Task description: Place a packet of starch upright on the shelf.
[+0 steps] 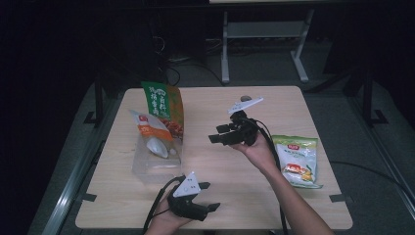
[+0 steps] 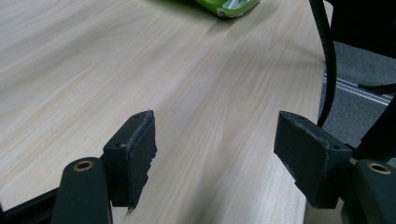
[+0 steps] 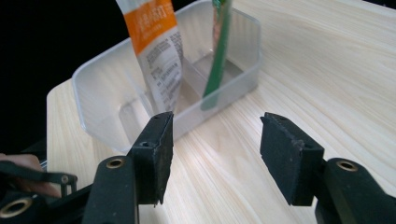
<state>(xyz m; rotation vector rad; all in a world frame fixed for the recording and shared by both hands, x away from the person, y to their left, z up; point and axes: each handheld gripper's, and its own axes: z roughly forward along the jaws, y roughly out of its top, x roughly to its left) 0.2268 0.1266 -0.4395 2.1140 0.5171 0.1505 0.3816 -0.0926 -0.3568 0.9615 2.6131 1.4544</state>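
Black claws [image 1: 201, 197] [image 1: 221, 134] – brass-ringed screw holes, frayed dark pads [image 3: 164, 154], grey triangular plates, black cables

green snack bag [image 2: 228, 6] cut off by the top edge — pouch [image 3: 156, 51] print too small to read.

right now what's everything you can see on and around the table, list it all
table: one, light wood, centre of the room
clear bin: one, see-through plastic, left part of the table
green packet: one, green and orange, standing in the bin at its far end
white packet: one, white with an orange band, standing in the bin, nearer than the green one
snack bag: one, pale green and white, lying flat near the table's right edge
metal frame: one, grey, on the floor beyond the table
left gripper: one, black, open, near front edge
right gripper: one, black, open, mid-table, pointing at the bin
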